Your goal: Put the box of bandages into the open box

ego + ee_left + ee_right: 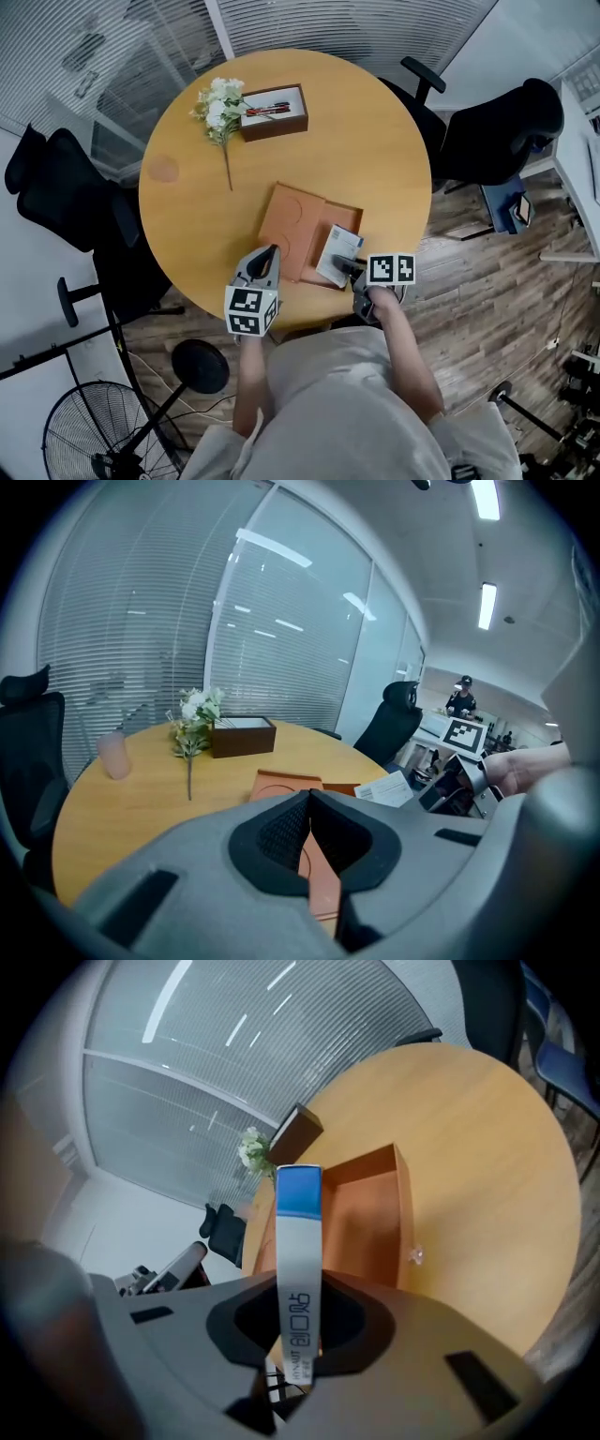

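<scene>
The box of bandages [337, 251], white with a blue end [298, 1241], hangs tilted over the tray of the open orange box [345, 214], edge-on between my right gripper's [349, 267] jaws. In the right gripper view that gripper [300, 1321] is shut on the box's lower end, and the orange tray [370, 1213] lies just beyond. The flat lid [291, 220] lies to the tray's left. My left gripper [272, 253] sits at the lid's near edge, its jaws [309, 803] shut with an orange strip of the lid between them.
The round wooden table [375, 141] also carries a dark brown box with pens [274, 111], a sprig of white flowers [220, 108] and a pink cup [113, 755]. Black office chairs [497, 127] [56, 187] stand around it. The orange box sits close to the table's near edge.
</scene>
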Motion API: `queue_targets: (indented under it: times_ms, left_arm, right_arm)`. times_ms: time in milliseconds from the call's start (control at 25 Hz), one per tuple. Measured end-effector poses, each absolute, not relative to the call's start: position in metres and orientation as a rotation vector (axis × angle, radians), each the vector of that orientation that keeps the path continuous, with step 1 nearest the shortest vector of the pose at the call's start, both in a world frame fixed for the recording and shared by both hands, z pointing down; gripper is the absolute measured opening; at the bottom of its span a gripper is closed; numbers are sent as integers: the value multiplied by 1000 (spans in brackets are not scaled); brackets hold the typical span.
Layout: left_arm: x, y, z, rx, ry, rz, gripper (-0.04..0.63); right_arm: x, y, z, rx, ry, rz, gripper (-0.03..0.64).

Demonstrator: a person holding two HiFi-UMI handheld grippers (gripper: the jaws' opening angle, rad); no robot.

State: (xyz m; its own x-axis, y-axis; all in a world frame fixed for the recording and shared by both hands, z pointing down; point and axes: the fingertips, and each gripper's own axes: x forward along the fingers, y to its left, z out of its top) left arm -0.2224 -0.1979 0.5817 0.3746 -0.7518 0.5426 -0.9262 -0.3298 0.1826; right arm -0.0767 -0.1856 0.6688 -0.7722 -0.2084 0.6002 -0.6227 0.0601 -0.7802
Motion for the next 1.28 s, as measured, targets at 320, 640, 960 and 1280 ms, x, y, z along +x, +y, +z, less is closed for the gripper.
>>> queue_targets:
  times_ms: [320, 640, 960, 1280]
  left_arm:
    - [-213, -219, 609, 2147, -1410, 513, 11]
    - [-206, -235, 614, 2135, -1413, 484, 11]
    - [-207, -243, 616, 2121, -1421, 449, 11]
    - [-208, -246, 615, 2109, -1436, 430, 9]
  right_arm:
    - [-86, -192, 707, 814, -1828, 1788, 58]
    - [-101, -201, 723, 808, -1761, 1797, 60]
    - [-116, -208, 731, 772, -1738, 1773, 61]
    - [-121, -206, 735, 742, -1743, 1808, 63]
